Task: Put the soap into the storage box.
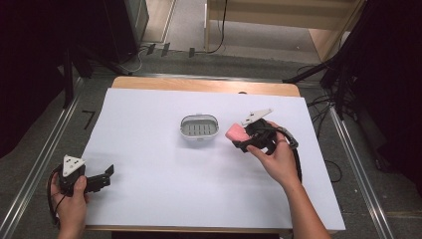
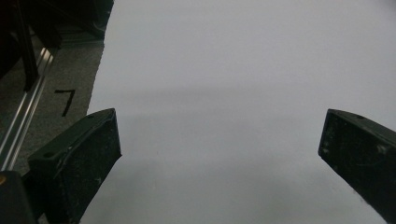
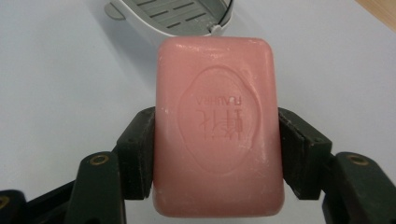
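A pink bar of soap (image 3: 217, 126) with an embossed oval stamp sits between the jaws of my right gripper (image 3: 217, 149), whose pads press on its two long sides. In the high view the right gripper (image 1: 240, 138) holds the soap (image 1: 236, 133) above the white sheet, just right of a grey slotted soap dish (image 1: 199, 126). The dish (image 3: 175, 14) lies ahead of the soap in the right gripper view. My left gripper (image 1: 105, 174) rests at the near left of the table, jaws wide apart (image 2: 219, 144) with nothing but white sheet between them.
A white sheet (image 1: 164, 169) covers the wooden table (image 1: 199, 84). Metal rails (image 1: 45, 159) run along both sides of the table on the grey floor. Dark stands and cables (image 1: 328, 69) lie at the far right.
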A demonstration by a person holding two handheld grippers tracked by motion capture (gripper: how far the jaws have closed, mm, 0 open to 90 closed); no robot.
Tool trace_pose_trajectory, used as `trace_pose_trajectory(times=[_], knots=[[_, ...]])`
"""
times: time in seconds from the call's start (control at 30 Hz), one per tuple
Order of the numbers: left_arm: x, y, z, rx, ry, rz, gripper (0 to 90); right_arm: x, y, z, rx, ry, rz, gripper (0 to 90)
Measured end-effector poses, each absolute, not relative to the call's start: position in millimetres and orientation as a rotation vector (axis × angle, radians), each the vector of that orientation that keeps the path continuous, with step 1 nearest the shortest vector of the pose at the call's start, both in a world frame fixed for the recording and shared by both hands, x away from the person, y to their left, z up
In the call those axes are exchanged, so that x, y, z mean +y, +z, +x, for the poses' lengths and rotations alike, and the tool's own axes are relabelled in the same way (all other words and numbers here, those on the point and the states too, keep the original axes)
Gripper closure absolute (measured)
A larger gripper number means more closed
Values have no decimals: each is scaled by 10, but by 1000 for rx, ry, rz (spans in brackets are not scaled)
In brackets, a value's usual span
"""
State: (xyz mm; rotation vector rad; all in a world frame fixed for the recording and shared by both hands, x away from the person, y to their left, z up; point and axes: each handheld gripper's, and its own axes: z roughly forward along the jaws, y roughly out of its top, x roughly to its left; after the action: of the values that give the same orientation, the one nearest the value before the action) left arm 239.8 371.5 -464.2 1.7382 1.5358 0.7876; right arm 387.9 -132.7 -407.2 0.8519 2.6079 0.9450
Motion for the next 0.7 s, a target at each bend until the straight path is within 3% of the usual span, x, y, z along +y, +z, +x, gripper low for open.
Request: trace_pose_trajectory(times=[0.7], knots=[[3721, -4640, 2398, 1535, 785, 1741, 0, -986, -3917, 4038, 2656, 987, 652, 387]])
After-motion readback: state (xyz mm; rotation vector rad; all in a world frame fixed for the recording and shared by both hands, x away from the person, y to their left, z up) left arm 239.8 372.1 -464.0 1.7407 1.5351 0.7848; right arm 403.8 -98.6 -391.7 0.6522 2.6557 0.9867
